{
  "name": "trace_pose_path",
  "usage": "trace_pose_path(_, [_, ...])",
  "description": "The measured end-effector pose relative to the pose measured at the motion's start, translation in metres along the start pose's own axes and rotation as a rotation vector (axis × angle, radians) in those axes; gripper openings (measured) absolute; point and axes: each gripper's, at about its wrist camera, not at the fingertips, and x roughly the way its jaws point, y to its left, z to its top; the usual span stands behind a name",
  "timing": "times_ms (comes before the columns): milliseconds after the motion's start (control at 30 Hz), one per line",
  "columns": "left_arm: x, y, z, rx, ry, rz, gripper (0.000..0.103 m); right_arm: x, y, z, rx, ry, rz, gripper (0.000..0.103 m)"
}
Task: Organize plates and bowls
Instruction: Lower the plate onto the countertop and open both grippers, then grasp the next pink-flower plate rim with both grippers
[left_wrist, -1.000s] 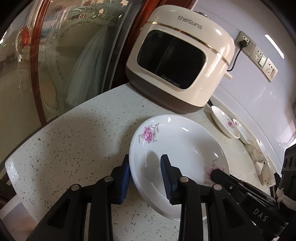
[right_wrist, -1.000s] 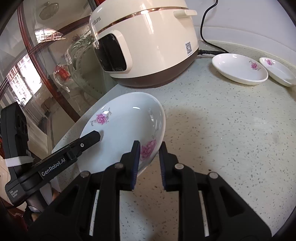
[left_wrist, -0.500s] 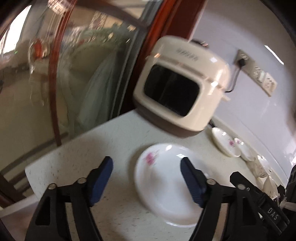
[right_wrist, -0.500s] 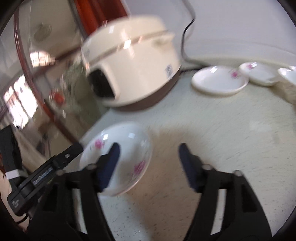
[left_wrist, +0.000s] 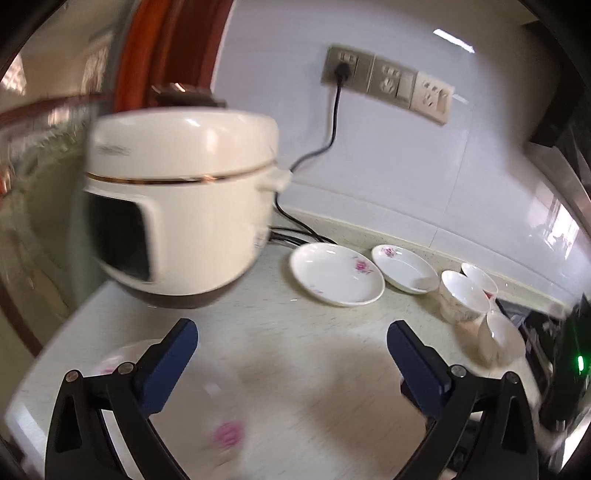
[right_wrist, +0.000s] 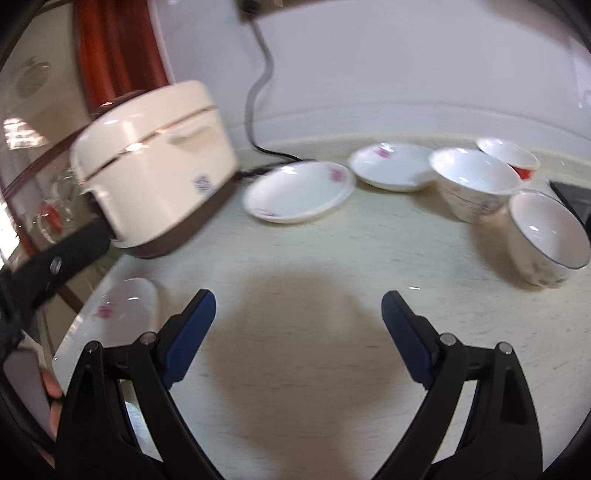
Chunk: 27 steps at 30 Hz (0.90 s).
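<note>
Left gripper (left_wrist: 291, 341), right gripper (right_wrist: 298, 312): black arms, blue pads, seemingly silver rivets.

White tiled wall (left_wrist: 424, 166), wall sockets (left_wrist: 388, 85), speckled counter (left_wrist: 314, 350)

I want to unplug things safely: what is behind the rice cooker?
Behind the rice cooker a black cord runs up to a wall socket. The cooker hides where the cord joins it.

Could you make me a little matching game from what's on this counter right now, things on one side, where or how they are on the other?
Things:
1. rice cooker
2. large plate
3. bowl with red mark
4. left gripper

Descriptions:
A. at the counter's corner edge
B. farthest back among the bowls
C. plugged into the wall
D. wide open, holding nothing

Pairs: 1-C, 2-A, 3-B, 4-D
</note>
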Motion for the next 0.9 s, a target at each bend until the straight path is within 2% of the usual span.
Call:
trace_pose_path(133, [0.047,-0.01,0.01,-0.11,0.069,-0.003,0.103,0.011,-0.039,0.003,0.107,0.033,0.01,0.092])
trace_pose_path(300, [0.11,-0.017,0.021,-0.16,0.133,0.089,0.103,0.033,-0.067,0.015,0.25,0.066,0.063,0.092])
trace_pose_path(400, [0.136,-0.009,0.022,-0.218,0.161,0.113,0.103,0.045,-0.07,0.024,0.26,0.07,0.058,0.091])
trace_pose_path(533, [0.15,0.001,0.023,-0.241,0.151,0.115,0.103,0.071,-0.067,0.041,0.26,0.08,0.027,0.084])
trace_pose_path(767, [0.139,0.009,0.027,-0.253,0.134,0.096,0.103,0.132,-0.055,0.077,0.245,0.11,0.032,0.073])
trace_pose_path(900, [0.148,0.013,0.03,-0.281,0.168,0.068,0.103,0.157,-0.052,0.091,0.239,0.123,0.04,0.056])
